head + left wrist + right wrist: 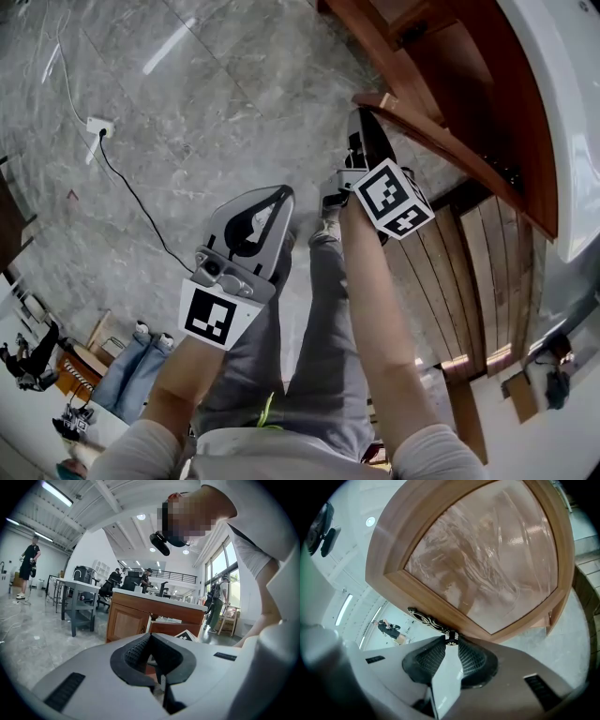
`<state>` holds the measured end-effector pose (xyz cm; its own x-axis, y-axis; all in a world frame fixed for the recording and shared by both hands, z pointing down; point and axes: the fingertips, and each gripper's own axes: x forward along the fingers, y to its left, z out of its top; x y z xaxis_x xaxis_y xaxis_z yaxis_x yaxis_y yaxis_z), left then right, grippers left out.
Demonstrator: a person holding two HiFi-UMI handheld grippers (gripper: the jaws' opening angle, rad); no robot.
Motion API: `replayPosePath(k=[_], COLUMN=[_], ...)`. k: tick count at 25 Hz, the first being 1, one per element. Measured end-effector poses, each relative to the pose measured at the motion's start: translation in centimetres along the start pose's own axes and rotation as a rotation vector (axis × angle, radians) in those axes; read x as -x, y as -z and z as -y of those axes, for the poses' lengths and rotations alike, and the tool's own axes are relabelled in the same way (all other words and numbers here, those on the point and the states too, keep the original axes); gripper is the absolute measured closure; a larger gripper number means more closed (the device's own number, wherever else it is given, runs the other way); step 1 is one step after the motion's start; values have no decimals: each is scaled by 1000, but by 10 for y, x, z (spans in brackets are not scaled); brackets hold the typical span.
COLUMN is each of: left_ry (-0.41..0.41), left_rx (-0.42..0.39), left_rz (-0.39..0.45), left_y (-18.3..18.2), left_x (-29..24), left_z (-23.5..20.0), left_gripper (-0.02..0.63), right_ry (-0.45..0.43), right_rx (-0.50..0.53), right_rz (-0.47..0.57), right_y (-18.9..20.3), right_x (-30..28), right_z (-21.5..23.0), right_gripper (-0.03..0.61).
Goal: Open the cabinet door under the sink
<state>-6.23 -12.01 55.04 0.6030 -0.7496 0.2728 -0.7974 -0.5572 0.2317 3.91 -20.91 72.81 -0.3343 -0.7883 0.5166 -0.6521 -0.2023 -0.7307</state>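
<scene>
The wooden cabinet door below the white sink stands swung out from the cabinet. My right gripper reaches up to its free edge. In the right gripper view the door's panel fills the frame. The ornate dark handle runs along its lower rail, and my right gripper is shut on the handle's end post. My left gripper hangs apart over the floor, jaws together and nothing in them. In the left gripper view my left gripper faces the wooden cabinet.
A white wall socket with a black cable lies on the grey marble floor at left. Wooden slats show beneath the open door. My legs are below the grippers. Grey tables and several people stand farther back.
</scene>
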Motion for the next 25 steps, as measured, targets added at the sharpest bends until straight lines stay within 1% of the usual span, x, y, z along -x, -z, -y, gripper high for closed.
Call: replayPosePath(k=[6, 12, 21, 25], left_ry=[-6, -8, -2, 11], left_rx=[7, 8, 5, 4], left_rz=[10, 16, 26, 22], left_y=[-2, -5, -8, -7], left_x=[9, 19, 36, 40], left_z=[-1, 2, 11, 22], left_gripper=[595, 595, 595, 595], right_ry=[-9, -27, -56, -50], right_rx=[27, 61, 173, 228], right_rz=[-26, -78, -175, -225], right_y=[12, 37, 76, 90], right_x=[12, 35, 93, 122], right_z=[-2, 1, 17, 33], right_gripper=[480, 480, 480, 480])
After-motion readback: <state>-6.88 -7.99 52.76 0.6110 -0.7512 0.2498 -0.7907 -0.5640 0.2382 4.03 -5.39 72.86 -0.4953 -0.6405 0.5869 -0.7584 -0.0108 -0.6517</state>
